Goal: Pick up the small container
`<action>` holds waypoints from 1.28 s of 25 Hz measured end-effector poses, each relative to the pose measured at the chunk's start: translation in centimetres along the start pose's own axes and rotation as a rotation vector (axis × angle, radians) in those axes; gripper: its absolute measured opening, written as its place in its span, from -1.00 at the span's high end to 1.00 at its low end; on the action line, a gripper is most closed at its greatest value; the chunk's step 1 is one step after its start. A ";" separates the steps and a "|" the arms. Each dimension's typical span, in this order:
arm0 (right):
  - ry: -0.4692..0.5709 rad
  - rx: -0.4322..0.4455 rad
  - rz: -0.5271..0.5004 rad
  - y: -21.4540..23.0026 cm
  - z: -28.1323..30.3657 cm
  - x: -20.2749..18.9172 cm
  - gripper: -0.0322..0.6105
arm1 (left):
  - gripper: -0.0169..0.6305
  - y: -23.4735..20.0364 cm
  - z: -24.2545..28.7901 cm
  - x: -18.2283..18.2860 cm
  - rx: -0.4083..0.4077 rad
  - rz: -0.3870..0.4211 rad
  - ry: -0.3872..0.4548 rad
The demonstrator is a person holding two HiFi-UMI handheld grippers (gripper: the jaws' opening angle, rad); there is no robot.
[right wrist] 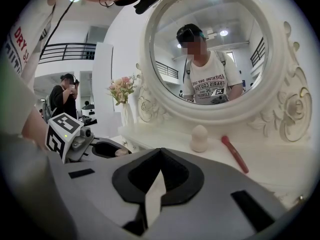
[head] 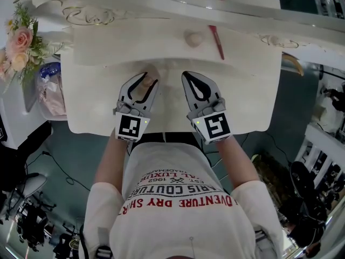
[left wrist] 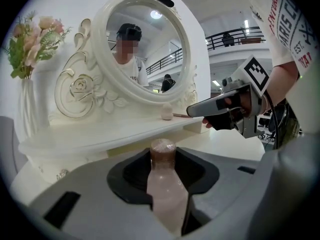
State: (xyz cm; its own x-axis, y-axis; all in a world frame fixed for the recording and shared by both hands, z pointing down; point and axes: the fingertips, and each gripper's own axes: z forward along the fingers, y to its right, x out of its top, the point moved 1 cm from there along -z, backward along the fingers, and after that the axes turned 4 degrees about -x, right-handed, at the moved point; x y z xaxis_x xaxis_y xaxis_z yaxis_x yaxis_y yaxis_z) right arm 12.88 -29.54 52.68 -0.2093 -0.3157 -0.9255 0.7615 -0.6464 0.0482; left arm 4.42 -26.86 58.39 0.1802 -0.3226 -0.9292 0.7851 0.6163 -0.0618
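The small container (left wrist: 163, 184) is a pale pink bottle with a brownish cap, standing upright on the white dressing table (head: 91, 107). My left gripper (head: 147, 81) is shut on its body, and the cap sticks up between the jaws. In the head view the small container (head: 144, 86) shows between the left jaws near the table's middle. My right gripper (head: 190, 74) hovers just to the right, shut with nothing in it. In the left gripper view the right gripper (left wrist: 192, 110) hangs above the table, apart from the bottle.
A raised shelf at the back carries a beige makeup sponge (head: 194, 38) and a red brush (head: 216, 42). An oval mirror (left wrist: 145, 44) in a carved white frame stands behind it. A vase of pink flowers (head: 21, 42) sits at the far left.
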 end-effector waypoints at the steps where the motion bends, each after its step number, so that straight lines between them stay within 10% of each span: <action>1: -0.001 -0.002 0.000 0.0 -0.1 0.0 0.90 | 0.49 0.0 0.0 0.0 0.000 0.002 -0.002; 13: 0.003 -0.019 -0.011 0.5 -1.4 0.8 0.90 | 0.49 1.0 -0.7 1.7 -0.016 0.008 0.009; 32: 0.144 -0.087 -0.053 2.1 -4.7 8.7 0.90 | 0.49 0.1 -3.8 14.2 0.016 0.092 0.146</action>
State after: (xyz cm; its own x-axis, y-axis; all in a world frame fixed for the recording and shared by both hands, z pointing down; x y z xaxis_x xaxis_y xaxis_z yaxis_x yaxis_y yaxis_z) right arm 15.54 -30.41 42.94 -0.1654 -0.1759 -0.9704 0.8033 -0.5948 -0.0291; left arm 4.85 -28.65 43.80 0.1644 -0.1574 -0.9738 0.7788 0.6265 0.0303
